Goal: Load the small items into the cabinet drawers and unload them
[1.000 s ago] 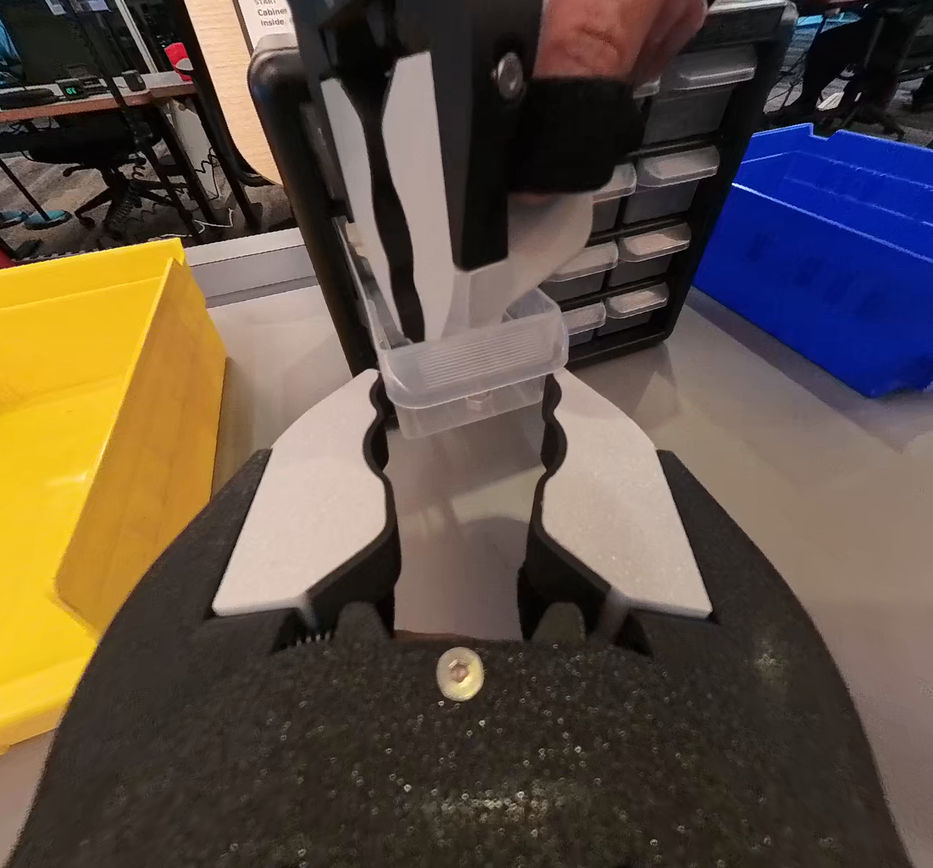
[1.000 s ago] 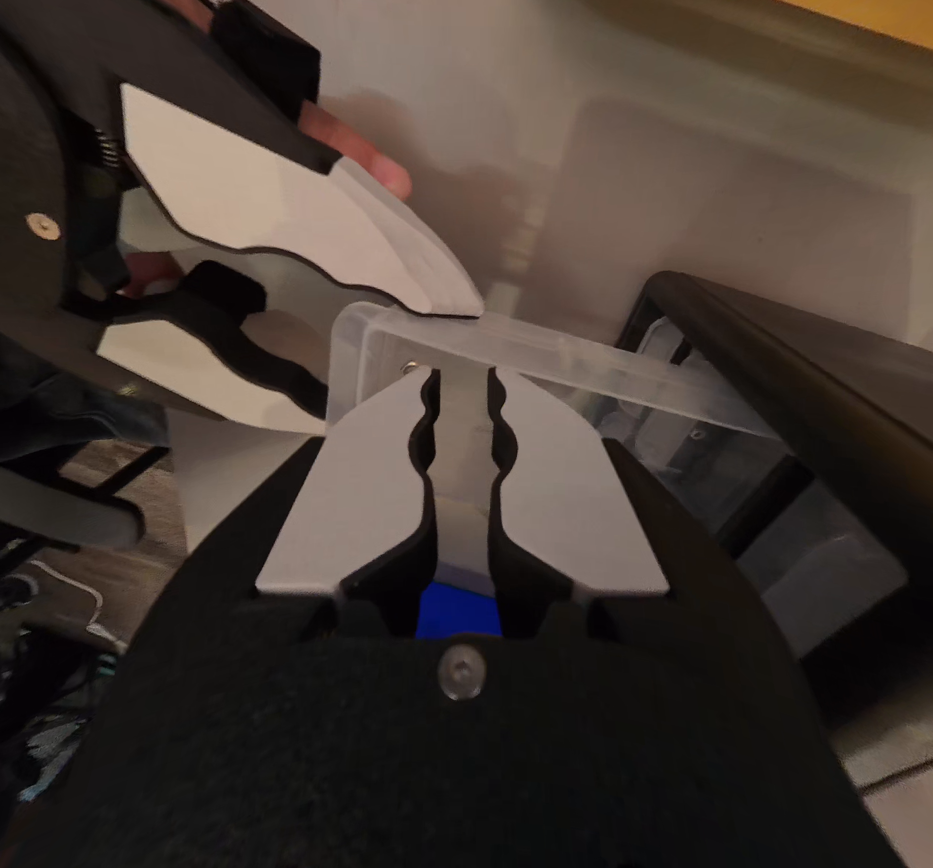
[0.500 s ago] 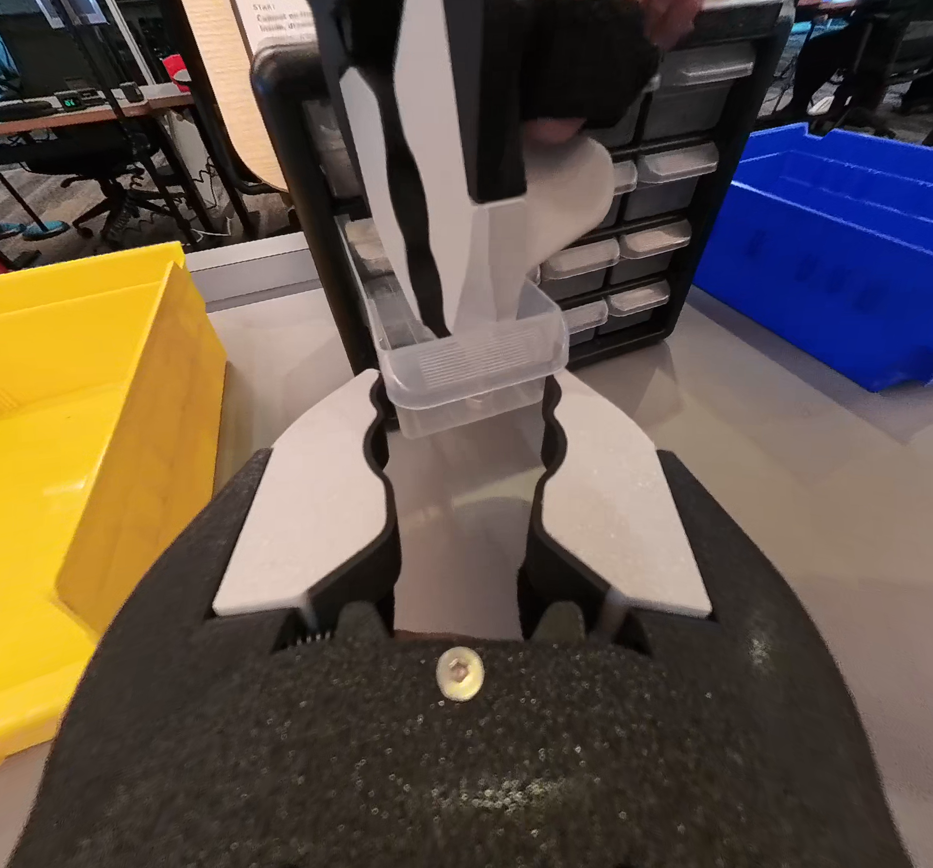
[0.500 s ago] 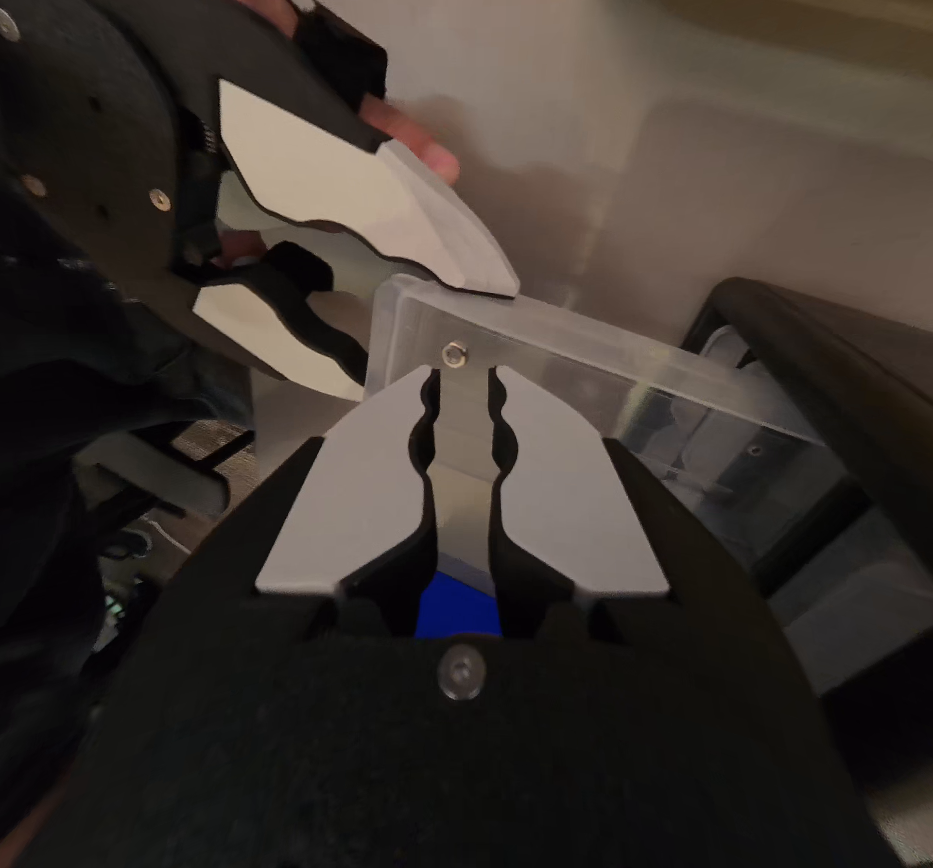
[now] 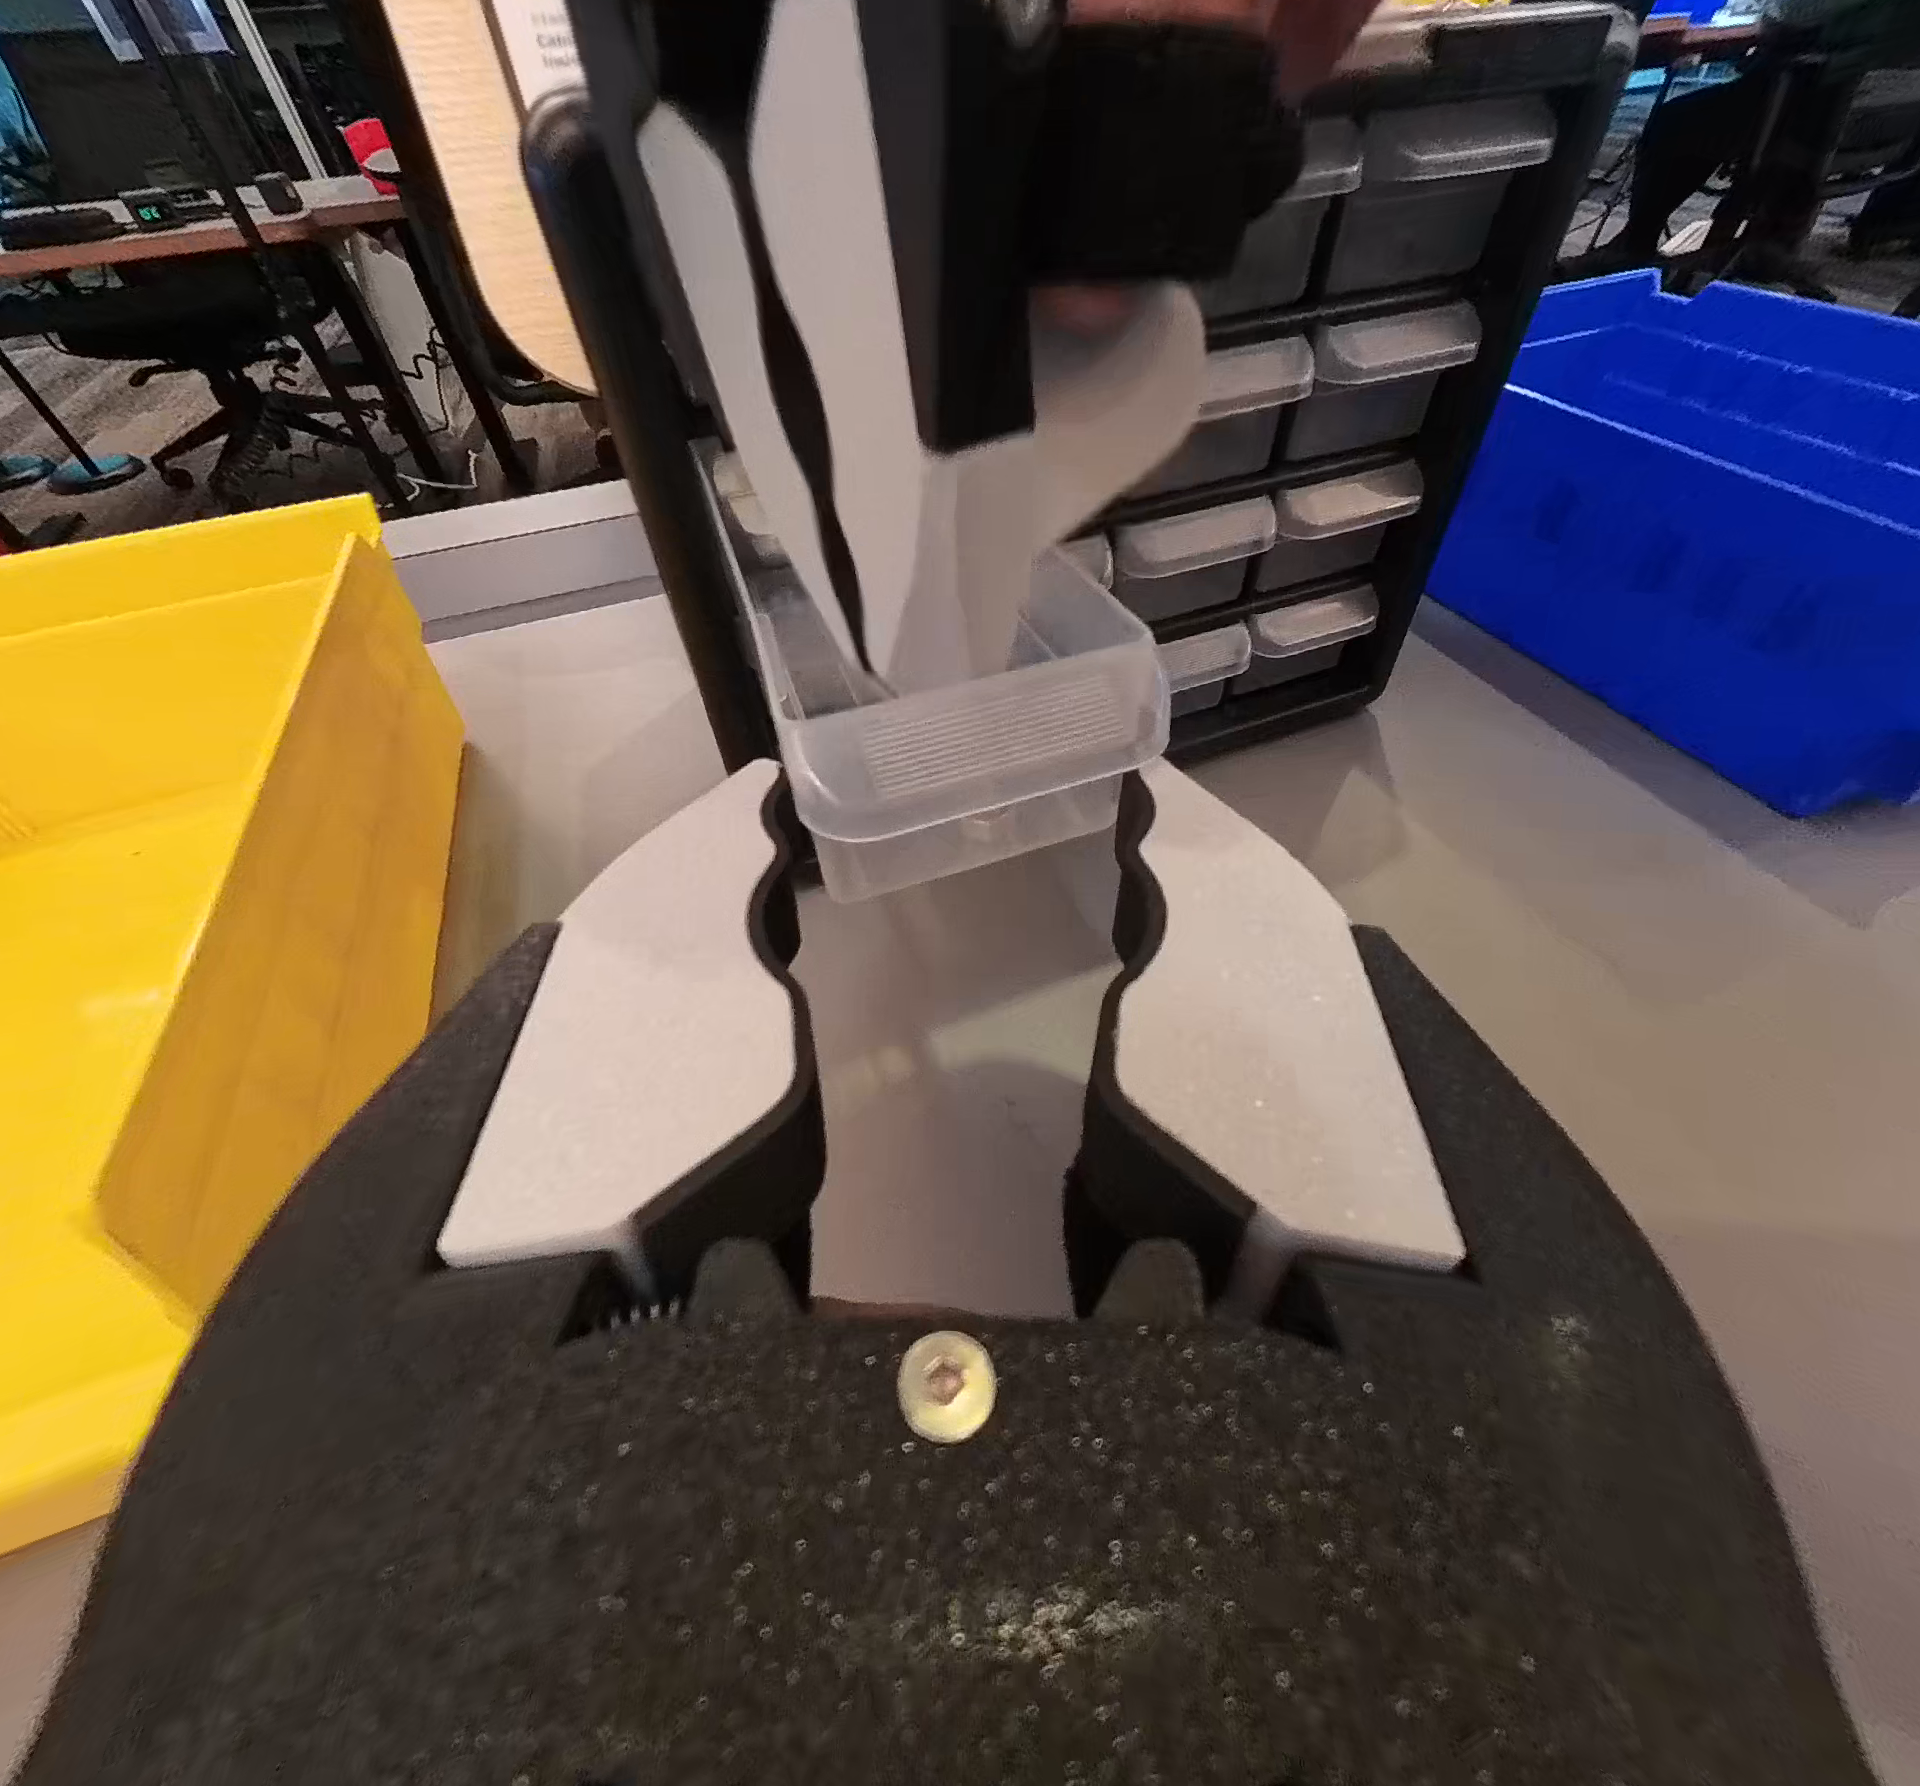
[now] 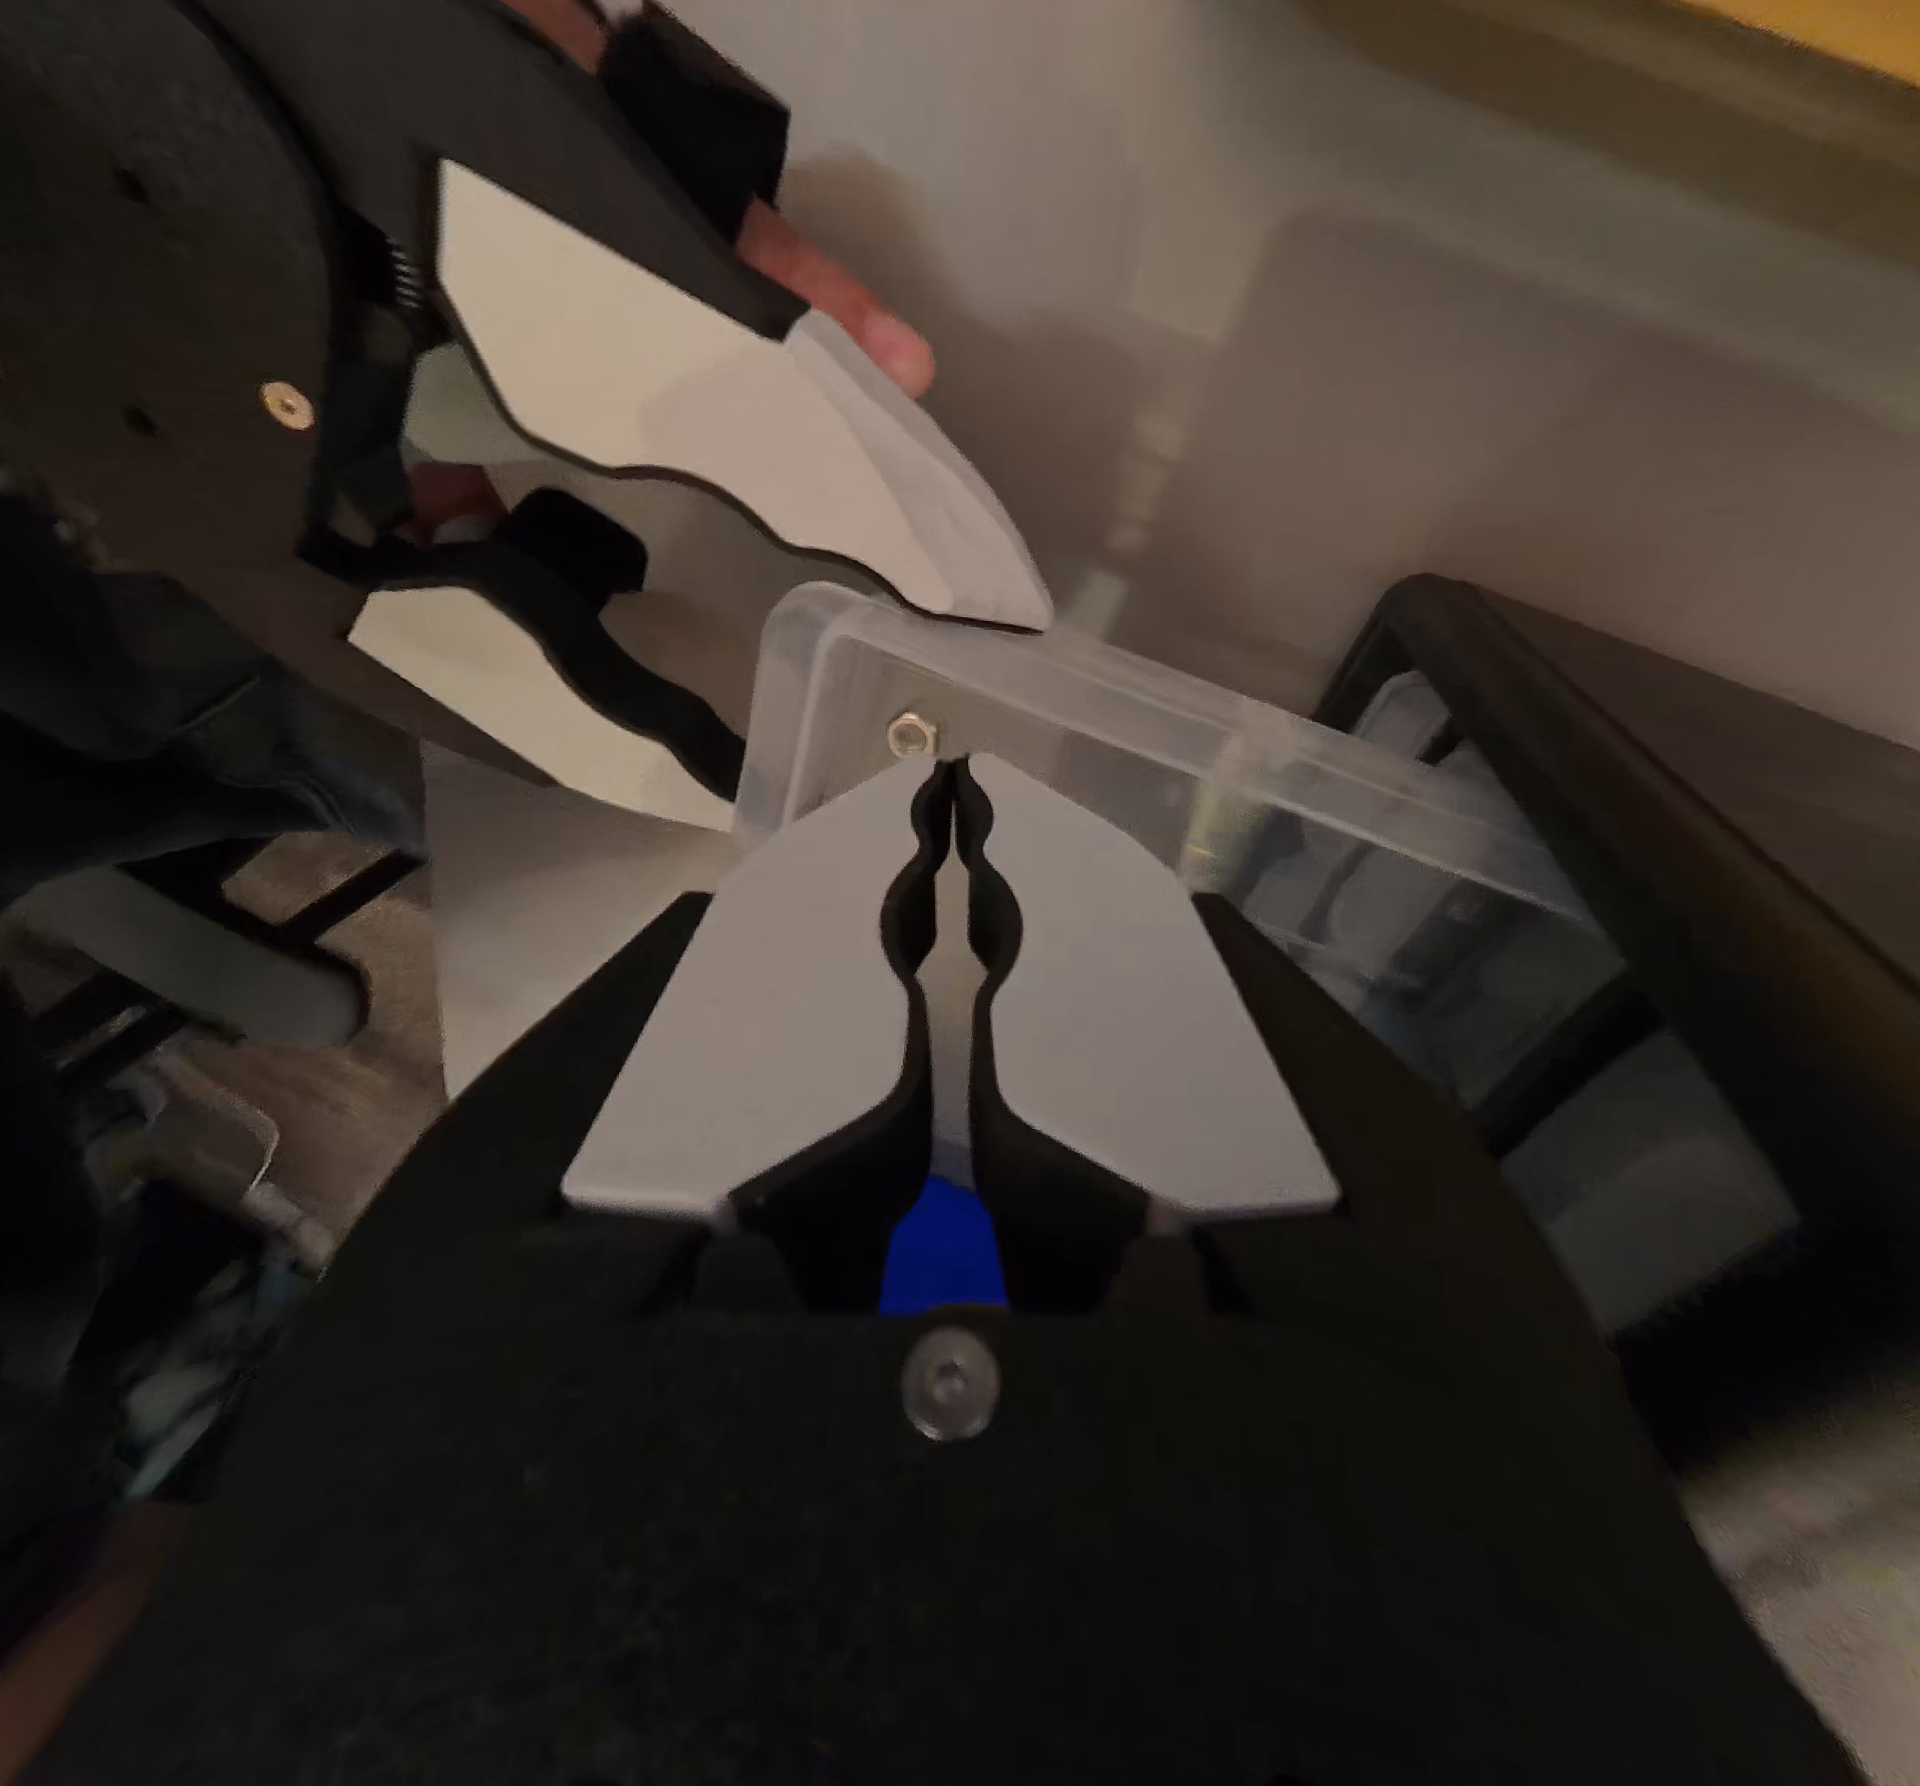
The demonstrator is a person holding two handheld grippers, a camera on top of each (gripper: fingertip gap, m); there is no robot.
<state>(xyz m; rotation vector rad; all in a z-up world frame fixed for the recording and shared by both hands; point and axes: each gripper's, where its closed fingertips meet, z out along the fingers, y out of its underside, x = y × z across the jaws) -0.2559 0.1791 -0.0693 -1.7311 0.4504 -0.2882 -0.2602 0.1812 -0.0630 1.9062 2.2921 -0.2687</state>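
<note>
Right gripper (image 6: 951, 768) newly pinched together above drawer (image 5: 977, 749); nut (image 6: 907, 735) clear only overhead; left gripper (image 5: 951, 811) wide.

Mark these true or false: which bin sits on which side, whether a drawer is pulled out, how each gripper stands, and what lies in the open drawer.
1. The yellow bin is left of the cabinet. True.
2. All drawers are pushed in. False: one clear drawer is pulled out.
3. The left gripper is shut. False: it is open, fingers flanking the drawer front.
4. The right gripper is shut above the drawer. True.
5. The drawer holds a blue block. False: a small metal nut lies inside.
</note>
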